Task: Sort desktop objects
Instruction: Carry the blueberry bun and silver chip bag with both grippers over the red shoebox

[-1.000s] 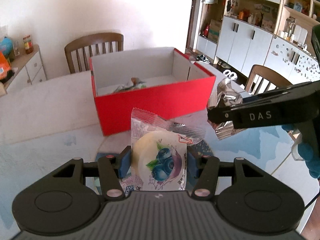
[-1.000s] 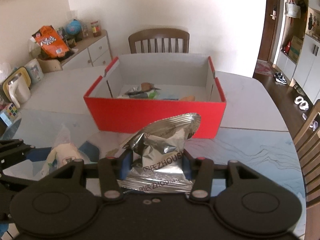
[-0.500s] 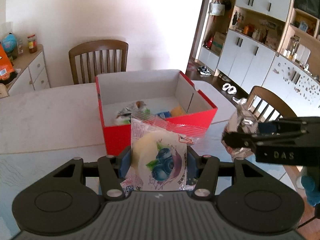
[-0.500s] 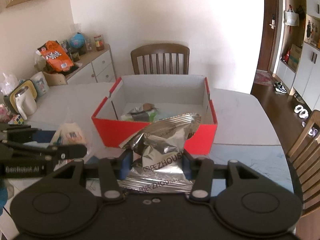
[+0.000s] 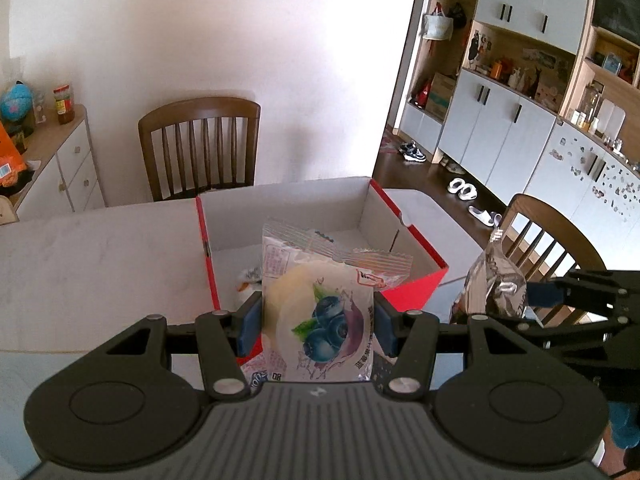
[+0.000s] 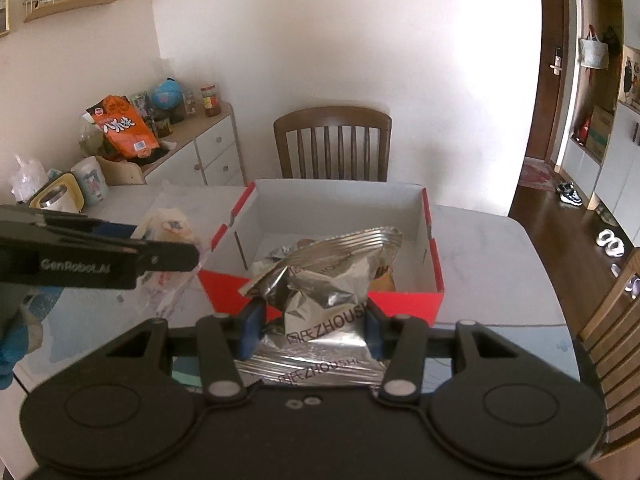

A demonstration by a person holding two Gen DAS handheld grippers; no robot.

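My left gripper (image 5: 318,326) is shut on a clear packet with a blueberry picture (image 5: 320,312), held up in front of the open red box (image 5: 412,280). In the right wrist view my right gripper (image 6: 312,326) is shut on a crumpled silver foil snack bag (image 6: 320,276), raised before the same red box (image 6: 400,302), which holds several small wrapped items. The silver bag (image 5: 490,284) and the right gripper (image 5: 524,300) show at the right of the left wrist view; the blueberry packet (image 6: 168,232) and the left gripper (image 6: 176,254) show at the left of the right wrist view.
The box sits on a pale table (image 5: 80,248). A wooden chair (image 6: 332,144) stands behind it and another chair (image 5: 548,232) at the right. A white sideboard (image 6: 200,148) with an orange bag and jars is at the left; a cup and kettle stand on the table's left end.
Both grippers have risen with their packets, so the box now sits lower and its inside shows more. The left gripper has also moved toward the box.
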